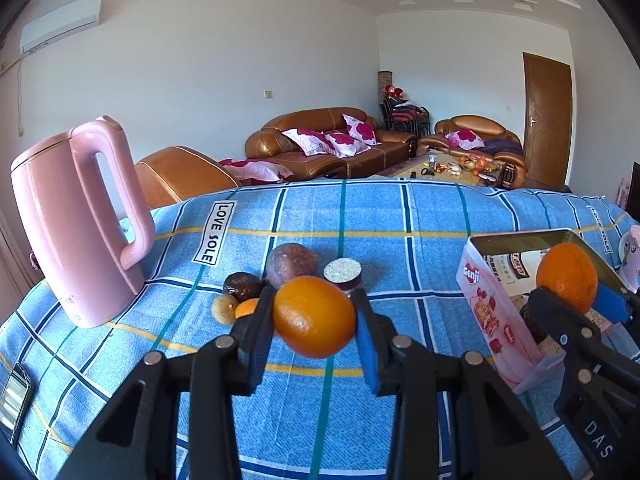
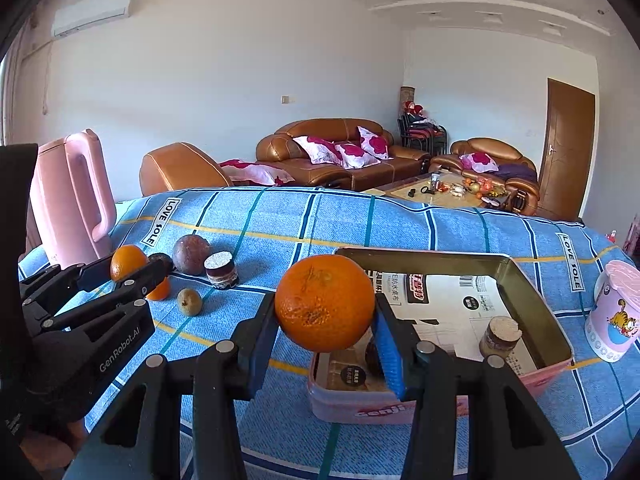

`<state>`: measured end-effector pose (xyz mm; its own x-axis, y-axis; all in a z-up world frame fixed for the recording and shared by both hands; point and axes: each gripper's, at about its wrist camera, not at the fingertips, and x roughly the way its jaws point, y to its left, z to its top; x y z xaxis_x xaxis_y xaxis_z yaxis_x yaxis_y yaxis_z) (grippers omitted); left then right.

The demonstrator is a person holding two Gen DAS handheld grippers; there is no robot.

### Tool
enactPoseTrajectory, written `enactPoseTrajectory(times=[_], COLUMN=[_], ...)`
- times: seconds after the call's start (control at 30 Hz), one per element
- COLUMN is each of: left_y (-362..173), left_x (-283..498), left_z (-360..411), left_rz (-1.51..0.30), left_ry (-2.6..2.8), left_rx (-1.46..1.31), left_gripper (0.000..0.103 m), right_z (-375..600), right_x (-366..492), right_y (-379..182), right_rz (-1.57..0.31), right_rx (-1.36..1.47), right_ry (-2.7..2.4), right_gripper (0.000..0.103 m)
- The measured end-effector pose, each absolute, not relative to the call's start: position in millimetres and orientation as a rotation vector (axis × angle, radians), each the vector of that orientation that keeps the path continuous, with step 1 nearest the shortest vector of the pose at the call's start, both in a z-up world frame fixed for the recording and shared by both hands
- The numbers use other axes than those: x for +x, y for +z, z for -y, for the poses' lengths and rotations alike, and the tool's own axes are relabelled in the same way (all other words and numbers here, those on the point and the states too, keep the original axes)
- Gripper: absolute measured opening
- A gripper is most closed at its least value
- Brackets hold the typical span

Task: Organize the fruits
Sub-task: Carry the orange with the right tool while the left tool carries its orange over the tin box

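Observation:
My left gripper (image 1: 315, 316) is shut on a small orange (image 1: 314, 317) and holds it above the blue checked cloth (image 1: 400, 216); it also shows at the left of the right wrist view (image 2: 132, 270). My right gripper (image 2: 325, 309) is shut on a bigger orange (image 2: 325, 303) above the near-left corner of the pink tin box (image 2: 556, 332), which holds a round cake (image 2: 500, 334) and a dark item. On the cloth lie a purple passion fruit (image 2: 191, 254), a dark fruit (image 1: 242, 286), a small tan fruit (image 2: 189, 302), another small orange (image 2: 159, 291) and a round cake (image 2: 221, 270).
A pink kettle (image 1: 76, 232) stands at the table's left. A pink cup (image 2: 612, 316) stands right of the tin. A phone (image 1: 14, 398) lies at the near-left edge. Sofas and a coffee table are beyond the table.

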<state>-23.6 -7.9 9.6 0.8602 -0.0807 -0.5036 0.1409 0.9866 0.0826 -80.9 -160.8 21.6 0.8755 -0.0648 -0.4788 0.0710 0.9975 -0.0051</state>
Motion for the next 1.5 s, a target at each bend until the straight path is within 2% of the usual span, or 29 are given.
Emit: enactPoseTrajectory(times=[1.5], left_y=[9], left_x=[-24], left_z=[143], left_rz=[-0.554], left_ry=[-0.323], left_rx=[0.175], left_gripper=[0.039], right_z=[297], right_x=[-90], right_y=[27], right_rz=[-0.496], right_rx=[0.038], right_ry=[-0.341], right_gripper=[0.049])
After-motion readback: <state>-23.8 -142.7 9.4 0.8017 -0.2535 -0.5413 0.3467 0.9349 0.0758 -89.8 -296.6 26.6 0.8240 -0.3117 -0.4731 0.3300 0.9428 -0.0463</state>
